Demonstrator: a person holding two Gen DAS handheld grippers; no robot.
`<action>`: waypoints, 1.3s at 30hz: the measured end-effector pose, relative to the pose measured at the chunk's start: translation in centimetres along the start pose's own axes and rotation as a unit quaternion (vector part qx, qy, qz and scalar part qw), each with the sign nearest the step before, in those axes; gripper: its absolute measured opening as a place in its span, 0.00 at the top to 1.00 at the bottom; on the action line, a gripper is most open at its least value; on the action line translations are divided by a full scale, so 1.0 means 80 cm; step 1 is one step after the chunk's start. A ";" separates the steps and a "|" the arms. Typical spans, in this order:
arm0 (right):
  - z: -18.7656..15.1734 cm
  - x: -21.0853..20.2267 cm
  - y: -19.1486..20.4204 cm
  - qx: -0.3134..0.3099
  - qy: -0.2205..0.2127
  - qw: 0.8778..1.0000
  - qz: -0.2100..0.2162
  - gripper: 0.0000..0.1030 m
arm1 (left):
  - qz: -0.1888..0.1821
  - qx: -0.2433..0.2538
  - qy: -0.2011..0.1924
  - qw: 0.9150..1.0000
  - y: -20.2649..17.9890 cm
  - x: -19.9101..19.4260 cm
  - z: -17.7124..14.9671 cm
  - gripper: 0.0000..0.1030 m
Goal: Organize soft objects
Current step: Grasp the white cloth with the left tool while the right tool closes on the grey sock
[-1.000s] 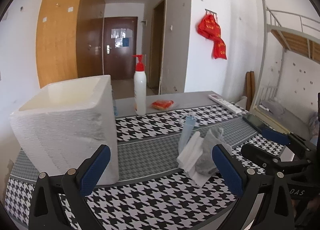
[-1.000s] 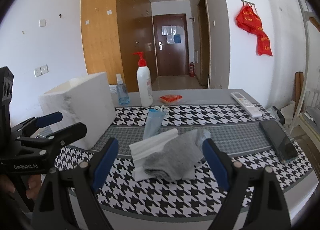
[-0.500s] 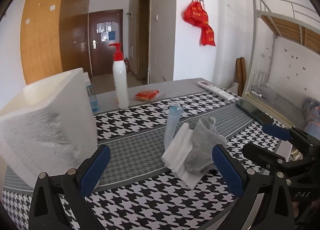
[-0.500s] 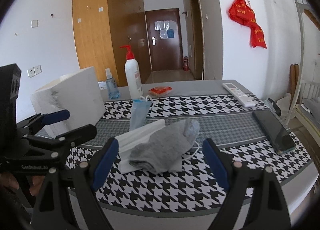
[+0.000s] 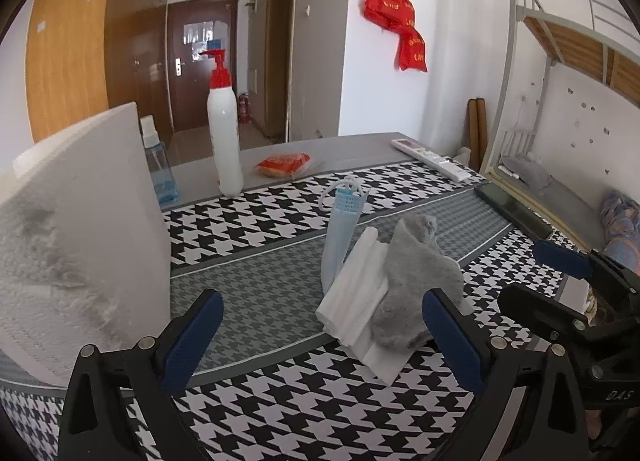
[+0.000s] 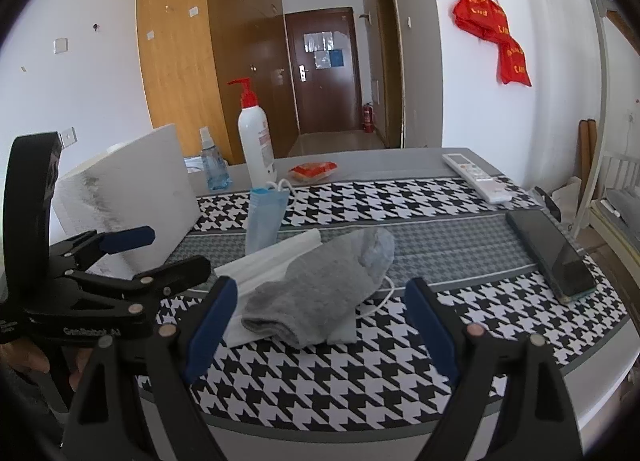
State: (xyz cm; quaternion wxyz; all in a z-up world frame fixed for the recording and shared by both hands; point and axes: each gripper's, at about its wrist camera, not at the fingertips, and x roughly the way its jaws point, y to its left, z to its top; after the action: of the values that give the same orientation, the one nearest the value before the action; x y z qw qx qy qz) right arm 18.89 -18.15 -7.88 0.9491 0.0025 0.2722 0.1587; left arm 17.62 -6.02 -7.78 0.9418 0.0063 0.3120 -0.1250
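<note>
- Where the grey band of the houndstooth cloth [image 6: 400, 373] crosses the table, one grey sock [image 6: 320, 293] lies flat on one folded white mask [image 6: 276, 257]; a white ear loop curls out at the sock's 4 o'clock side.
- One blue mask [image 6: 266, 217], folded narrow, lies at the pile's 11 o'clock, its lower end just beside the white mask; touching or not, cannot tell.
- One white foam box [image 5: 80, 229] stands at 9 o'clock of the pile, well apart. Its inside is hidden from both views, so contents cannot be told.
- Far edge of table, at 12 o'clock: one white pump bottle [image 6: 256, 141] with red top, one small clear spray bottle [image 6: 214, 165] holding blue liquid, one orange packet [image 6: 314, 171].
- At 2 to 3 o'clock: one white remote [image 6: 478, 177], one dark phone [image 6: 550, 253].
- Left gripper [image 5: 320, 337]: jaws wide, nothing between them; right pad hangs in front of the sock's near end, no contact seen.
- Right gripper [image 6: 322, 325]: jaws wide, empty, framing the sock's cuff end without touching.
- Part of a hand [image 6: 24, 365] shows behind the left tool.
</note>
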 end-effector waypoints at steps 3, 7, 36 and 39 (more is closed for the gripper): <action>-0.001 0.003 -0.002 0.001 0.003 1.000 -0.001 0.14 | -0.012 -0.002 0.010 1.000 0.002 0.009 0.001 0.10; 0.000 0.009 -0.004 0.004 0.008 1.000 -0.001 0.14 | -0.018 -0.011 0.028 0.999 0.006 0.022 0.000 0.20; -0.003 0.048 0.002 -0.010 0.043 0.999 0.005 0.14 | -0.068 -0.005 0.085 0.994 0.002 0.062 -0.010 0.83; -0.005 0.054 0.007 -0.016 0.051 0.999 0.012 0.14 | -0.069 0.002 0.082 0.994 -0.001 0.060 -0.012 0.84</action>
State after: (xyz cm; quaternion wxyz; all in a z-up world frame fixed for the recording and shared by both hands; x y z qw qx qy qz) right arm 21.97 -16.33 -10.42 0.9321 -0.0173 0.3172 0.1742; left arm 20.77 -7.17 -11.34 0.9020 -0.0029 0.3881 -0.1893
